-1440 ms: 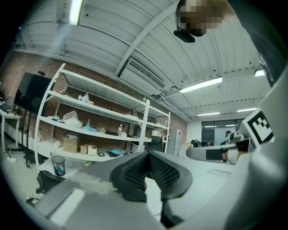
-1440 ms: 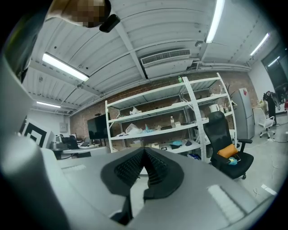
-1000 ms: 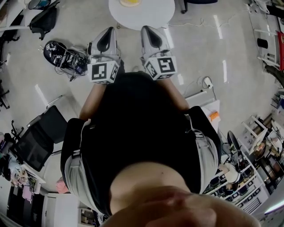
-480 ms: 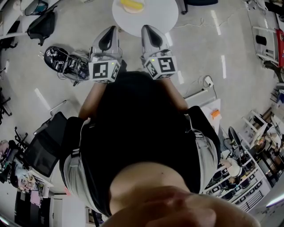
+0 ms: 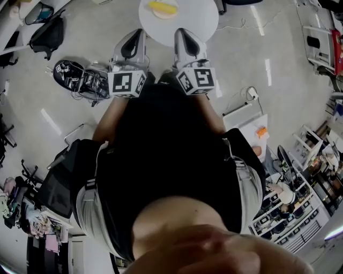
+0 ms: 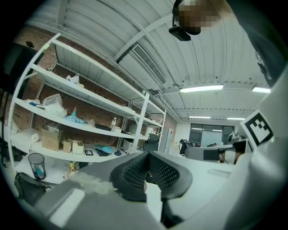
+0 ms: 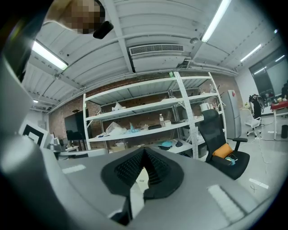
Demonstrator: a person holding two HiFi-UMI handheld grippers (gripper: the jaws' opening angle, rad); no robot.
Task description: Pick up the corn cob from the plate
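Finds the yellow corn cob [image 5: 163, 7] on a pale plate [image 5: 170, 16] on the round white table [image 5: 198, 22], at 12 o'clock in the head view and hard against the top edge. Reads its long axis as running roughly 9 to 3, crosswise to the 12 o'clock heading of both grippers. Puts the left gripper [image 5: 136, 35] at about 7 o'clock from the cob and the right gripper [image 5: 180, 34] at about 5 o'clock, both overlapping the table's near rim in that view and both apart from the plate. Judges the right one slightly nearer, though not by much. Shows each clenched on nothing: ribbed black pads pressed together in both gripper views, no object between. Calls for an advance toward 12 and an opening of the jaws across the cob's short width before any grasp. Cuts off the table's far part at the frame top. Leaves height above the tabletop impossible to tell from overhead. Catches no cob, plate or table in either gripper view, only white shelving [image 7: 148, 108], an office chair [image 7: 220, 134] and ceiling lights.
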